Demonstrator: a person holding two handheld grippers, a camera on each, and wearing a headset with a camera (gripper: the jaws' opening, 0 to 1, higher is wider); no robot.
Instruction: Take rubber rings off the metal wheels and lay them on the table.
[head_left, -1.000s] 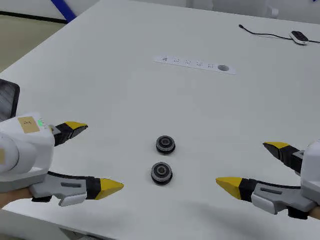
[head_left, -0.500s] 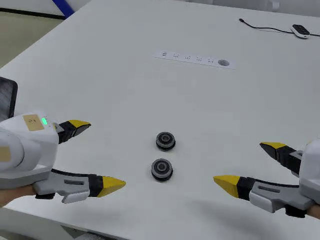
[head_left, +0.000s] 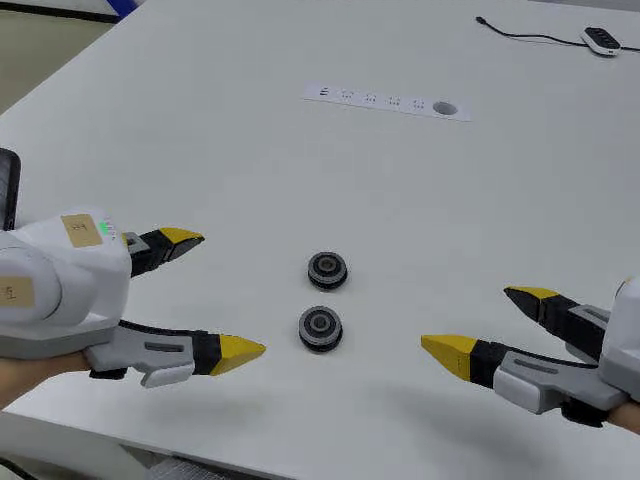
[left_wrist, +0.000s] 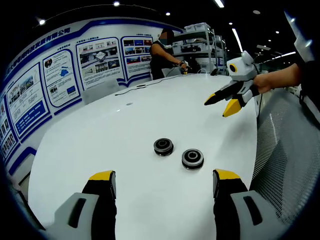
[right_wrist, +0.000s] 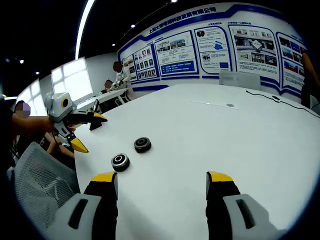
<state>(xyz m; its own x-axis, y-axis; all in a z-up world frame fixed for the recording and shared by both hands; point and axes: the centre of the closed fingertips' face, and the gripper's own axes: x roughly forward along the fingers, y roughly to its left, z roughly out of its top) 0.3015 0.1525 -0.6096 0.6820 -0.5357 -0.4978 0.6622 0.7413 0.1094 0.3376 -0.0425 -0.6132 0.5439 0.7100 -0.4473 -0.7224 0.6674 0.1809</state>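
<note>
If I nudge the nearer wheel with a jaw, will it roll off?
Likely not: the nearer wheel lies flat on the table, hub up, so it should slide. Its dark rubber ring probably grips, resisting the push.

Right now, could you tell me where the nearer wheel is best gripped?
Grip the nearer wheel across its black outer rim, coming in low from the left with the open left gripper, which is probably closest. The wheel lies flat, hole up, apart from the farther wheel, so its rim is free all round.
</note>
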